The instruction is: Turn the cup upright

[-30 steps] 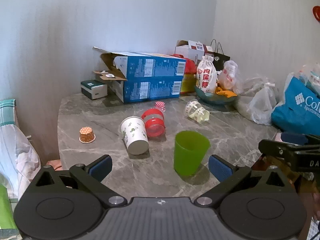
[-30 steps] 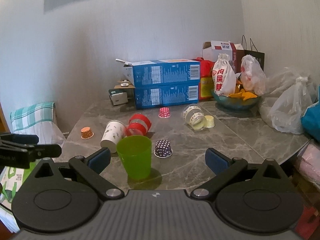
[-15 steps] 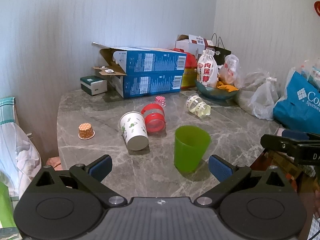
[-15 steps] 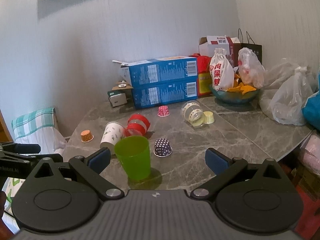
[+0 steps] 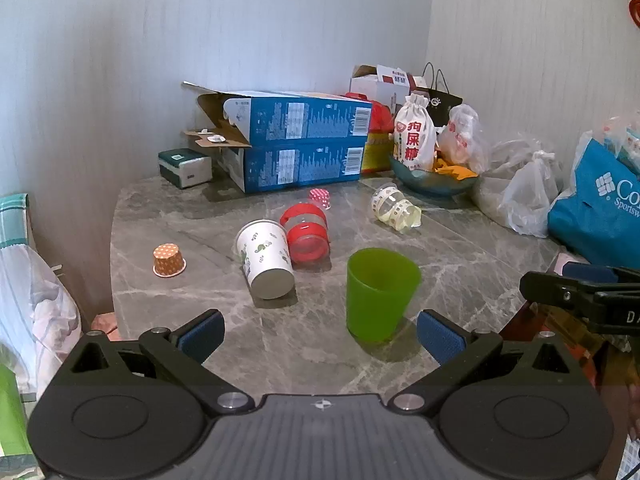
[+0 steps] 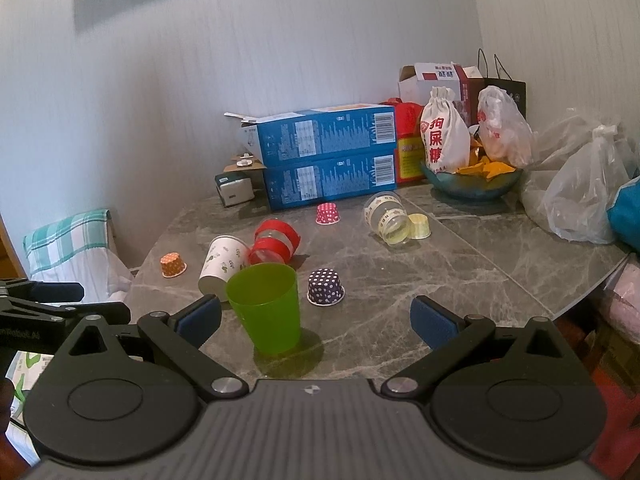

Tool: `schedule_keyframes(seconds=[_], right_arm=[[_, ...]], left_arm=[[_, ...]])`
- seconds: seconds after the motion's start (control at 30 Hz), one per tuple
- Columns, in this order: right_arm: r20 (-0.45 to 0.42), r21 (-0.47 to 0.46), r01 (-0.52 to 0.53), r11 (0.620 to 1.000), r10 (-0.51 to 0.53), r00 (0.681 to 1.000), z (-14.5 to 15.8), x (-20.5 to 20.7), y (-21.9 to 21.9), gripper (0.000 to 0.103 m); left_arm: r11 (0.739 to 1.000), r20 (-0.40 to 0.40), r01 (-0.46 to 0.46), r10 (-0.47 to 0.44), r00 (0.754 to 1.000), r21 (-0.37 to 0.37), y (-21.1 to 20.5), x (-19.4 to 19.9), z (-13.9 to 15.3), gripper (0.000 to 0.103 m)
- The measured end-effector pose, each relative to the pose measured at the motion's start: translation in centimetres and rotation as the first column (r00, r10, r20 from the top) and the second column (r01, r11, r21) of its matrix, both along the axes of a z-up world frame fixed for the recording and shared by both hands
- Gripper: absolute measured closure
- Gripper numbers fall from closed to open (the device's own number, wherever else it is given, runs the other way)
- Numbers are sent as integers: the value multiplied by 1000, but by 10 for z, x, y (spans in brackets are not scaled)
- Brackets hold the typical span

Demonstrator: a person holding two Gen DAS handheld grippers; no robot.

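Already the green plastic cup [image 5: 379, 294] stands upright near the front edge of the grey marble desk [image 5: 460, 276], while the white paper cup [image 5: 264, 258], the red-banded glass cup [image 5: 306, 230] and the clear printed cup [image 6: 387, 218] lie on their sides. Both the left gripper [image 5: 320, 332] and right gripper [image 6: 315, 318] hang wide open, holding nothing. Reaching past for a tipped cup could clip the light green one and topple it off the edge; the paper cup touches the red-banded one, so nudging either may roll both.
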State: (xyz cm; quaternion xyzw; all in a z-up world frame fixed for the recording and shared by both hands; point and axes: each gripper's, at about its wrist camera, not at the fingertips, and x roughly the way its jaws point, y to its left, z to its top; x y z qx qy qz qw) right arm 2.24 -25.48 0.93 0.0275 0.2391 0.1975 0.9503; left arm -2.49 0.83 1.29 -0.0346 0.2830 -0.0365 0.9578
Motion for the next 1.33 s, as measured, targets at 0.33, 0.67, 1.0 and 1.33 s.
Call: schedule_keyframes(seconds=[0.33, 0.67, 1.0, 1.33], right_arm=[[-6, -2, -8, 1000, 8, 1000, -2, 0, 2, 1], [-13, -2, -10, 1000, 10, 1000, -3, 1, 2, 1], [-22, -2, -13, 1000, 13, 1000, -6, 4, 2, 1], [-34, 0, -20, 1000, 20, 999, -9, 7, 5, 1]], left_arm=[[1000, -10, 5, -5, 1000, -1, 0, 1, -3, 0], [1000, -14, 6, -6, 1000, -5, 0, 2, -3, 0], [1000, -15, 13, -14, 1000, -25, -3, 2, -6, 0], [1000, -9, 22, -23, 1000, -12, -4, 4, -6, 0]])
